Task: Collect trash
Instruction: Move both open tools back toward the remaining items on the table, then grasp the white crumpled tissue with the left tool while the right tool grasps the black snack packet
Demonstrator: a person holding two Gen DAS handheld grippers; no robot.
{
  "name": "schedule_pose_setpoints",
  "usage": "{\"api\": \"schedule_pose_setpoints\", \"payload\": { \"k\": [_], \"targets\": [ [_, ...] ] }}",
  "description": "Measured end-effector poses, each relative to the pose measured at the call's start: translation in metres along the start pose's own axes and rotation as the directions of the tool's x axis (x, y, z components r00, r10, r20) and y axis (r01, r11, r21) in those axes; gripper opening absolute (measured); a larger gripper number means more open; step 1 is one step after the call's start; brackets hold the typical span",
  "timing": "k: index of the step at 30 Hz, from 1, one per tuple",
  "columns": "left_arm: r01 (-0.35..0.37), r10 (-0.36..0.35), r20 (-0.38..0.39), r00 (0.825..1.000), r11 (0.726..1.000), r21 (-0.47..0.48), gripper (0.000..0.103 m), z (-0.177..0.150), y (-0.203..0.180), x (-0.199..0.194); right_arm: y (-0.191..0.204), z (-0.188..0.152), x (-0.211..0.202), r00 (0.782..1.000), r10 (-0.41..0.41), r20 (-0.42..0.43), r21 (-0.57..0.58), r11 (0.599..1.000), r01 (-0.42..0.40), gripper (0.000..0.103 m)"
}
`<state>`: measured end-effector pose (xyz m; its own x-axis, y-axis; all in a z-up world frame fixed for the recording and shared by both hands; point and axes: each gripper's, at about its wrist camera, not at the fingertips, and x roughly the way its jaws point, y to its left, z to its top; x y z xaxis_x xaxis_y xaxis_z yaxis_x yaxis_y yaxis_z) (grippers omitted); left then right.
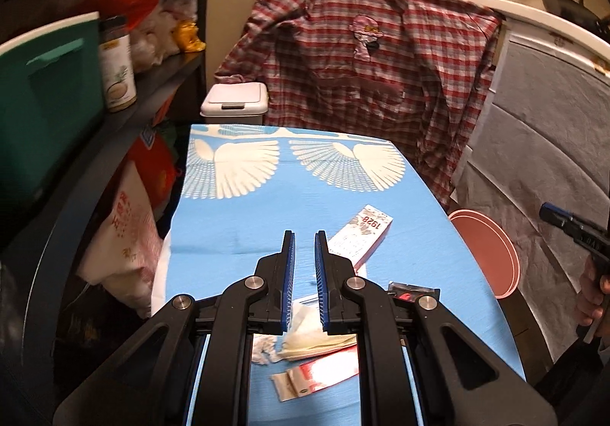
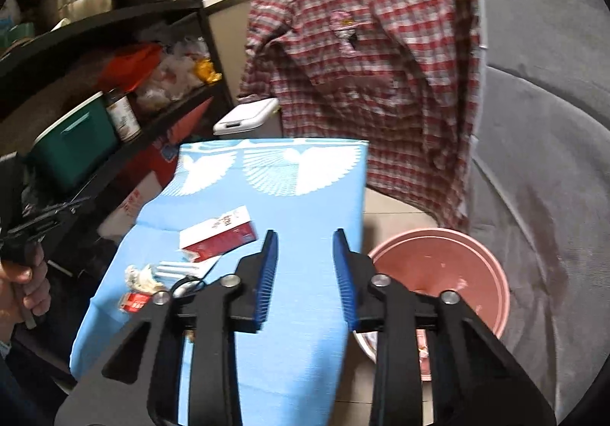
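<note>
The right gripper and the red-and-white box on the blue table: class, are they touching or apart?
Apart. The right wrist view shows the right gripper open over bare blue table, with the red-and-white box lying to its left and blue cloth visible between them.

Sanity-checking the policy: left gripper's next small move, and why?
Probably lower the left gripper onto the crumpled tissue and close. Its fingers stand slightly apart with nothing between them, directly above the tissue, and the pink basin waits beside the table.
</note>
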<state>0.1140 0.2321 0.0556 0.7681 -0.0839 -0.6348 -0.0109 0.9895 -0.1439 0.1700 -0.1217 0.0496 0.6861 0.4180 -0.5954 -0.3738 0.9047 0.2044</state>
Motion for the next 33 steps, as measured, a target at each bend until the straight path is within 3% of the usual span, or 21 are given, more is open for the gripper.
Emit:
{"api": "schedule_pose_setpoints", "payload": {
  "k": [15,29,33],
  "targets": [
    [0.016,-0.008,-0.118,0.993,0.998,0.066,0.011,-0.026,0.029,0.026,0.054,-0.029,0.055,0.989,0.066,-0.132,-0.131,0.988,-0.084,0.028],
    [0.034,-0.017,-0.189,0.982,0.996,0.088,0.011,-0.041,0.046,0.043,0.072,-0.055,0.13,0.939,0.075,-0.337,-0.156,0.979,-0.135,0.029],
    [0.05,-0.03,-0.212,0.977,0.995,0.091,0.011,-0.044,0.047,0.049,0.069,-0.062,0.147,0.909,0.088,-0.408,-0.128,0.98,-0.152,0.031]
  ]
}}
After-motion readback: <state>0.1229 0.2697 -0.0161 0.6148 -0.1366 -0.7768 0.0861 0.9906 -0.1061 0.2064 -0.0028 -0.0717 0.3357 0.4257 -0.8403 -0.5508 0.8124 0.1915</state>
